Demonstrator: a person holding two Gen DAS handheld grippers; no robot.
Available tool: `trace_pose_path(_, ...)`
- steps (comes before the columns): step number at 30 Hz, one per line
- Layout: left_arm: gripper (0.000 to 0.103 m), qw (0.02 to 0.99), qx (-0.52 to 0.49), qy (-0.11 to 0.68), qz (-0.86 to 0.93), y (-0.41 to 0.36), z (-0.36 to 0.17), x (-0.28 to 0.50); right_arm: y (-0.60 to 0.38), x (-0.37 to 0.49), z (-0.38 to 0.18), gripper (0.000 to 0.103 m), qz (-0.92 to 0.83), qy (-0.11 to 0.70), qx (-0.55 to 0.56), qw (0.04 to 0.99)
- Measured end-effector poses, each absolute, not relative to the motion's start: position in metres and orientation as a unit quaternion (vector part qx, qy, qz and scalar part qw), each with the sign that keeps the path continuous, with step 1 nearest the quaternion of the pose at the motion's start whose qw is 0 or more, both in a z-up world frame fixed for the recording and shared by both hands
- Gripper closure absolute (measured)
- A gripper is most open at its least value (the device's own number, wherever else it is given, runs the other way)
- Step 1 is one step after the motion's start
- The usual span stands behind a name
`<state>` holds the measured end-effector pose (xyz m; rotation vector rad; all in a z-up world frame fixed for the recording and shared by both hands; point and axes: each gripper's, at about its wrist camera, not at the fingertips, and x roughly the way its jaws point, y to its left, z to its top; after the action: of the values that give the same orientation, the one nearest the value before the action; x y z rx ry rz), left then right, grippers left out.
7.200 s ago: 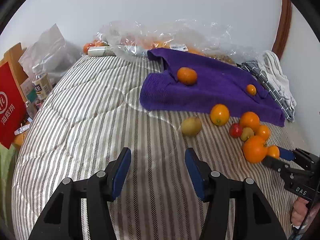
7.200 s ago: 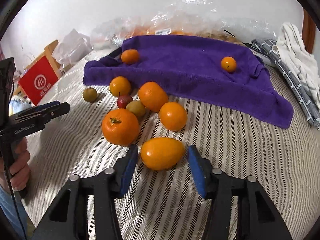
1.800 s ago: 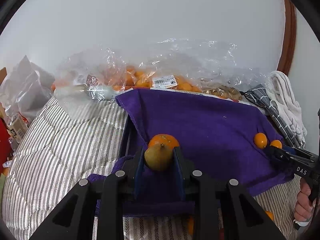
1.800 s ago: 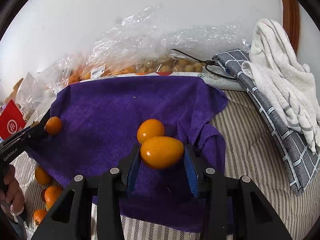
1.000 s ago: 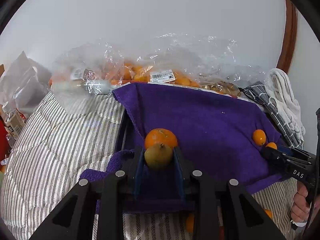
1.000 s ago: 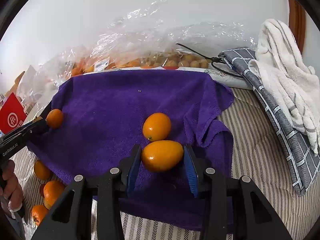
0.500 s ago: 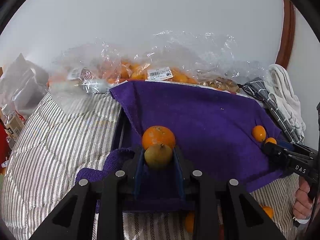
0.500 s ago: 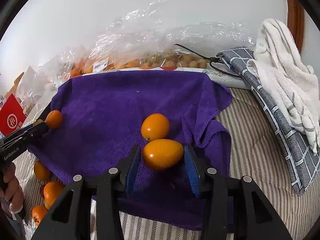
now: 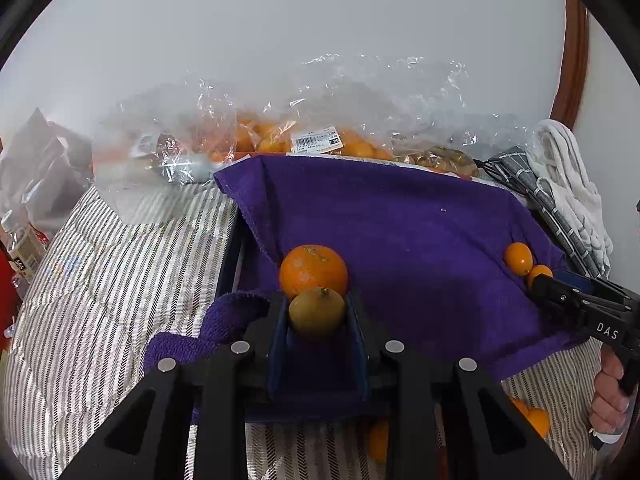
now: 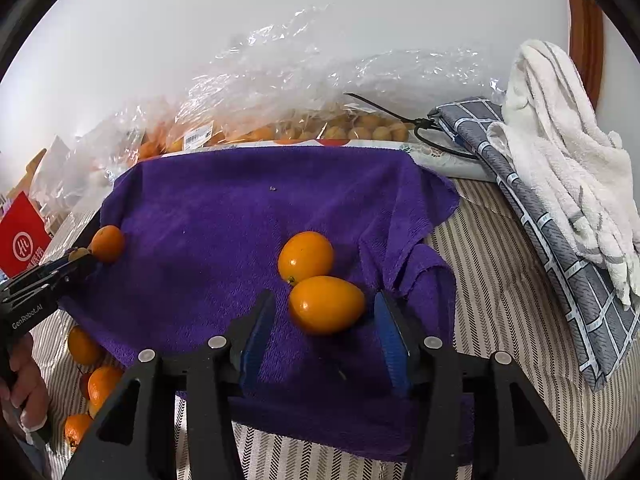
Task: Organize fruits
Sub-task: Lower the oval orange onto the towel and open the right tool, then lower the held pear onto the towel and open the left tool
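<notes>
On the purple towel (image 10: 224,220) spread over the striped bed (image 9: 100,280), three fruits lie: a dimpled round orange (image 9: 313,270) at one end, two glossy ones at the other. Nearest, the oval orange fruit (image 10: 326,304) sits free between the right gripper (image 10: 324,328)'s opening jaws. The left gripper (image 9: 317,322) clamps a dull greenish-yellow fruit (image 9: 317,311), not yet released. Several fruits (image 10: 94,376) wait on the bed below the plush towel's edge.

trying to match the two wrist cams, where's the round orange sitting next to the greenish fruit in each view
Left wrist: the round orange sits centre frame, just behind the greenish fruit clamped in the left gripper.
Right wrist: far left, at the left gripper's tip.
Shared landmark: the purple towel.
</notes>
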<state>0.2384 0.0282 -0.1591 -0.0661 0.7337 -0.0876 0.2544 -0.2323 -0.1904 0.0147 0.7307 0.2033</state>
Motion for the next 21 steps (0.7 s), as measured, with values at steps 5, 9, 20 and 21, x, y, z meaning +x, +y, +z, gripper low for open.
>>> trace_pose_path(5, 0.076, 0.932, -0.032, 0.359, -0.043, 0.0281, -0.1593, 0.2388, -0.2301, 0.2527, -0.1896, 0.051, 0.1, 0.354, 0.003, 0.93)
trace_pose_path(9, 0.076, 0.932, -0.032, 0.359, -0.043, 0.0278, -0.1599, 0.2385, -0.2284, 0.252, -0.1896, 0.051, 0.1, 0.352, -0.001, 0.931)
trace_pose_path(20, 0.076, 0.93, -0.029, 0.364, -0.044, 0.0263, -0.1616, 0.2392, -0.2299, 0.2508, -0.1898, 0.051, 0.1, 0.348, 0.004, 0.932)
trace_pose_path(21, 0.076, 0.93, -0.028, 0.365, -0.044, 0.0263, -0.1616, 0.2394, -0.2304, 0.2509, -0.1899, 0.051, 0.099, 0.348, 0.005, 0.932)
